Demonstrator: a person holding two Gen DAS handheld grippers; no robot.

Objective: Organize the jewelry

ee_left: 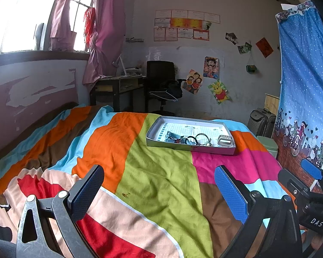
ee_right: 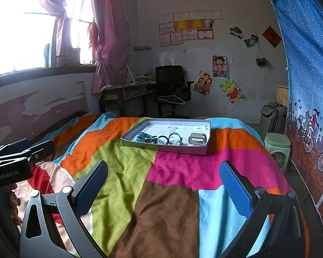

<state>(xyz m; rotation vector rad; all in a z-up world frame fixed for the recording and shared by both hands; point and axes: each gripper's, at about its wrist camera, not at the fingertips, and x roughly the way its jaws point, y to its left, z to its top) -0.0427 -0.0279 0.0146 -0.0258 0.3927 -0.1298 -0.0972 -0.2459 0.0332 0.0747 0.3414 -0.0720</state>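
A shallow grey tray lies on the far part of the bed; it also shows in the right wrist view. Inside it lie a tangle of dark bracelets and cords, a grey comb-like holder and some paper cards. The same pile and holder show in the right wrist view. My left gripper is open and empty, well short of the tray. My right gripper is open and empty, also short of the tray.
The bed carries a multicoloured patchwork blanket. A green stool and a suitcase stand at the right of the bed. A blue curtain hangs at the right. A desk and black chair stand behind.
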